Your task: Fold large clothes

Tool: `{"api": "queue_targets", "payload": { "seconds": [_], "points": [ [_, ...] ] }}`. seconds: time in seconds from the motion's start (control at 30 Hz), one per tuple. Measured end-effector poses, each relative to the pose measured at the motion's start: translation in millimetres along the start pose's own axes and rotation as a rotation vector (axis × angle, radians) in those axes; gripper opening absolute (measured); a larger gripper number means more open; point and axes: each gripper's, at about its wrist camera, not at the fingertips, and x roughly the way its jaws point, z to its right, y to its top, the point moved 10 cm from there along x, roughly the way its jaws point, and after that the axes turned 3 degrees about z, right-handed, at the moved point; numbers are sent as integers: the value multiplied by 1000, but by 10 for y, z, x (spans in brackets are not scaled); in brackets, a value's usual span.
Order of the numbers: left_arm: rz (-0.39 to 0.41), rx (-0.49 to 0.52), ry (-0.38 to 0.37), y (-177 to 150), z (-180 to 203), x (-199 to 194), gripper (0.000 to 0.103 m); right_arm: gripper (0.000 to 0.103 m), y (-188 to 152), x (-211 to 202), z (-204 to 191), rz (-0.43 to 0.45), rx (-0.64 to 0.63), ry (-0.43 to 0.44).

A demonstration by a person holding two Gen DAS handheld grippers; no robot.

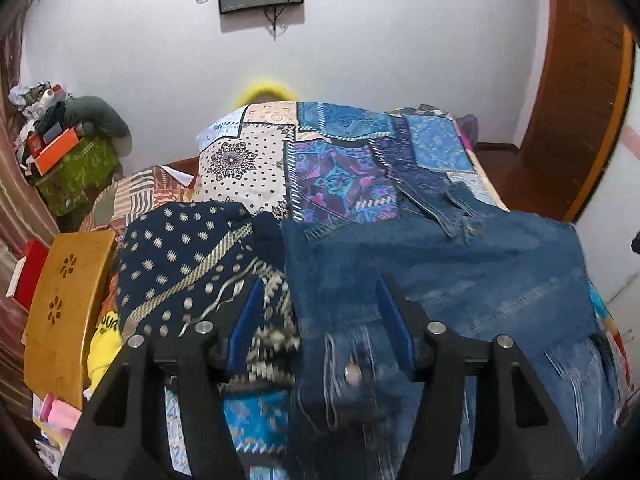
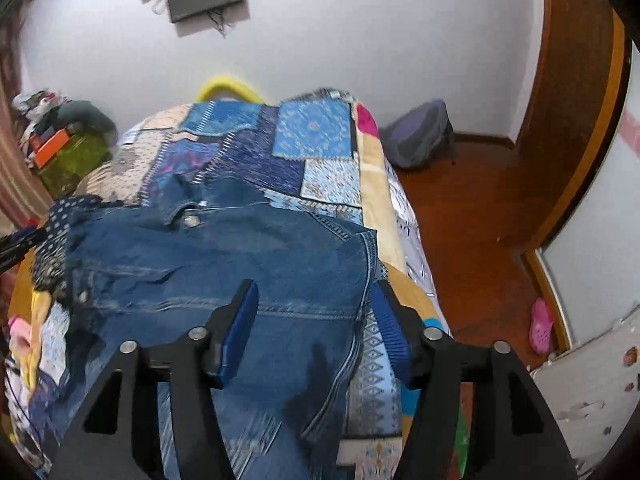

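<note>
A pair of blue jeans (image 1: pixel 440 272) lies spread on the patchwork bedspread (image 1: pixel 332 168); it also shows in the right wrist view (image 2: pixel 224 264), with its waist button (image 2: pixel 191 221) towards the far side. My left gripper (image 1: pixel 320 292) is open and empty, over the jeans' left edge near a metal button (image 1: pixel 353 372). My right gripper (image 2: pixel 314 292) is open and empty, over the jeans' right edge. A dark blue patterned cloth (image 1: pixel 188 264) lies bunched just left of the jeans.
A wooden lap table (image 1: pixel 64 304) and a yellow garment (image 1: pixel 105 344) sit at the bed's left. A green box (image 1: pixel 76 176) with clutter stands by the wall. A grey backpack (image 2: pixel 420 136) and a pink shoe (image 2: pixel 540 326) lie on the wooden floor to the right.
</note>
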Motion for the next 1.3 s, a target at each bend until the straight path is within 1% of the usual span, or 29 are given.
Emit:
{"api": "queue_targets", "payload": {
  "seconds": [0.03, 0.17, 0.2, 0.23, 0.33, 0.47, 0.57, 0.63, 0.67, 0.77, 0.83, 0.93, 0.97, 1.03, 1.1, 1.17, 1.23, 1.3],
  "points": [
    [-1, 5, -2, -44, 13, -74, 67, 57, -20, -54, -40, 1, -10, 6],
    [-28, 14, -15, -238, 23, -283, 74, 62, -126, -231, -136, 10, -33, 14],
    [-52, 8, -26, -333, 6, -345, 82, 62, -174, -282, -155, 16, -41, 14],
    [-59, -2, -41, -403, -8, -403, 87, 63, -204, -302, -174, 17, -45, 13],
    [-61, -26, -62, -593, -73, -543, 90, 66, -380, -363, -188, 10, -59, 1],
    [-119, -46, -64, -958, -191, -607, 90, 66, -656, -400, -161, -22, -59, -34],
    [-182, -65, -78, -1273, -247, -556, 90, 66, -910, -347, -119, -67, -21, -34],
    [-247, -86, -91, -1552, -266, -459, 90, 66, -1075, -317, -109, -100, 2, -30],
    [-270, -94, -92, -1633, -278, -424, 90, 66, -1171, -291, -107, -122, 12, -29],
    [-367, -162, -106, -2028, -297, -249, 90, 66, -1473, -219, -87, -181, 39, -36],
    [-420, -201, -133, -2246, -271, -151, 90, 66, -1647, -196, -73, -214, 54, -36],
    [-476, -232, -164, -2495, -202, -64, 90, 66, -1855, -166, -58, -260, 84, -17],
    [-483, -237, -172, -2536, -184, -54, 90, 66, -1919, -155, -51, -277, 98, -12],
    [-510, -248, -210, -2657, -92, -34, 90, 66, -2044, -138, -46, -310, 135, 6],
    [-514, -264, -242, -2713, -24, -29, 90, 66, -2121, -142, -52, -311, 183, 28],
    [-512, -315, -284, -2751, 14, -35, 90, 66, -2145, -171, -75, -293, 194, 29],
    [-516, -398, -328, -2808, 26, -42, 90, 67, -2179, -197, -166, -293, 176, 53],
    [-515, -451, -361, -2848, 48, -68, 90, 67, -2211, -197, -214, -288, 161, 54]
  ]
}}
